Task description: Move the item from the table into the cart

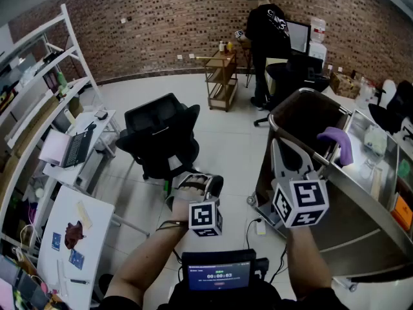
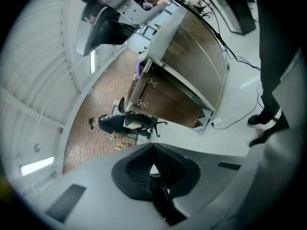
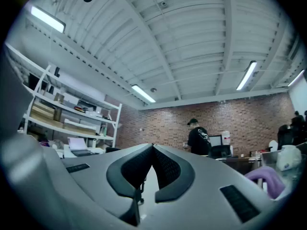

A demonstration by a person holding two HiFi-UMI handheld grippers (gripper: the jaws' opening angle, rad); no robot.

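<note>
Large open cart (image 1: 308, 118) with a steel frame and dark brown lining, standing just ahead and to the right of the right claw (image 3: 152, 147). The cluttered worktop (image 1: 386, 163) lies further right of that claw, beyond the cart's long steel rail. It carries a white bag, clear vessels and other small things, and the item to be moved is probably one of them, though which one cannot be told. A soft purple piece (image 1: 340, 142) droops over the cart's rail, ahead and right of the right claw, with its long axis running crosswise to the rail. Whether it is the task's thing or part of the cart is unclear. The right claw is raised about level, its dark pads pressed together with nothing between them. The left claw (image 2: 152, 150) is lower, tilted downward and further from the cart, its pads likewise pressed together and empty. Judgement: the right hand is the nearer, and any reach must go rightward across the cart.
</note>
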